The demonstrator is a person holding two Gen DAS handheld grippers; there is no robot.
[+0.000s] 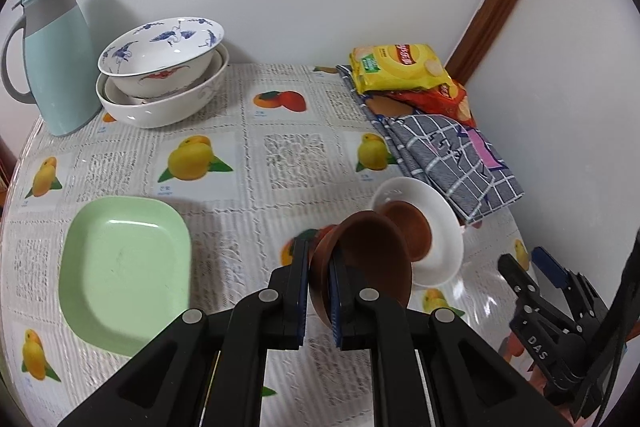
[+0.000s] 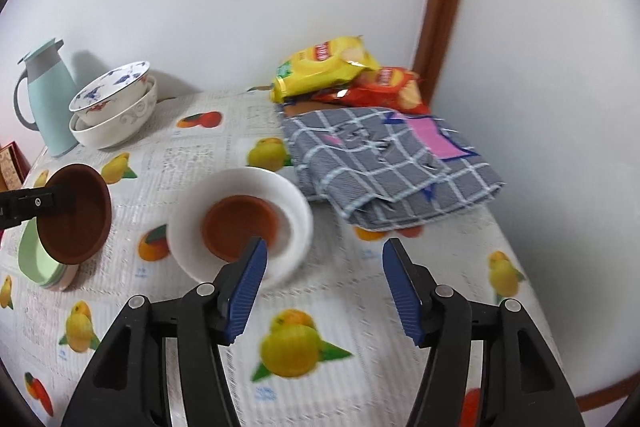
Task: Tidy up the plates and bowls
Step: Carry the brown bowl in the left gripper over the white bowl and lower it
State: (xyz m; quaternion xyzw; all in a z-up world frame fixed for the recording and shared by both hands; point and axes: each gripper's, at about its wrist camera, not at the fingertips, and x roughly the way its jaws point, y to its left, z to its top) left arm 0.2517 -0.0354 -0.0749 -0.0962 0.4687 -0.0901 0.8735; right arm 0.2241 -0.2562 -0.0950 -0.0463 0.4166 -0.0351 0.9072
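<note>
Brown bowl (image 1: pixel 372 251), tilted on its side and lifted off the fruit-print tablecloth (image 1: pixel 256 147), sits pinched by its rim in the left gripper (image 1: pixel 320 291), just beside a white bowl (image 1: pixel 444 223) that holds a second brown bowl (image 1: pixel 412 231). Right gripper (image 2: pixel 324 291) hovers with its jaws wide apart and nothing between them, its left fingertip (image 2: pixel 256 255) over the white bowl's near rim. Green square plate (image 1: pixel 124 275) lies flat to the left, and stacked porcelain bowls (image 1: pixel 160 71) stand beside a pale blue jug (image 1: pixel 56 59) at the far wall.
</note>
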